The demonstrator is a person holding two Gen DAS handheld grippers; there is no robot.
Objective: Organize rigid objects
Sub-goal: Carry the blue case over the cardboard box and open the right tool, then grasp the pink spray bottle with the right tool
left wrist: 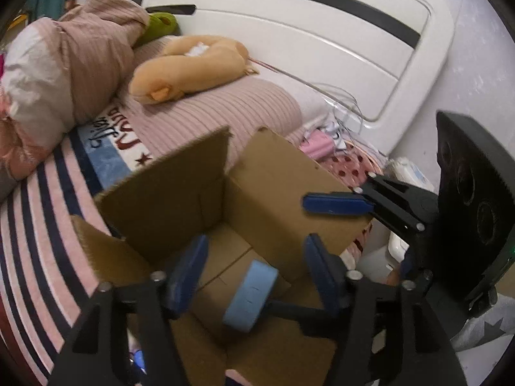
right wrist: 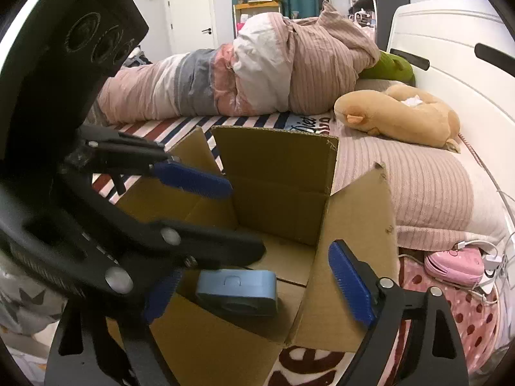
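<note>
An open cardboard box (left wrist: pixel 264 193) stands on the bed with its flaps up; it also shows in the right wrist view (right wrist: pixel 280 186). A light blue rounded object (left wrist: pixel 251 294) lies on the box floor, seen too in the right wrist view (right wrist: pixel 238 286). My left gripper (left wrist: pixel 254 276) is open above the box opening, fingers either side of the blue object without touching it. My right gripper (right wrist: pixel 257 286) is open over the same box, and its blue fingers (left wrist: pixel 334 204) reach in from the right in the left wrist view. The left gripper's fingers (right wrist: pixel 193 178) cross the right wrist view.
The bed carries a striped blanket (left wrist: pixel 48 225), a rolled pink duvet (right wrist: pixel 257 74), a tan plush toy (right wrist: pixel 402 112) and a green plush (right wrist: pixel 392 64). A white headboard (left wrist: pixel 305 48) stands behind. A pink device (right wrist: pixel 454 265) with cables lies beside the box.
</note>
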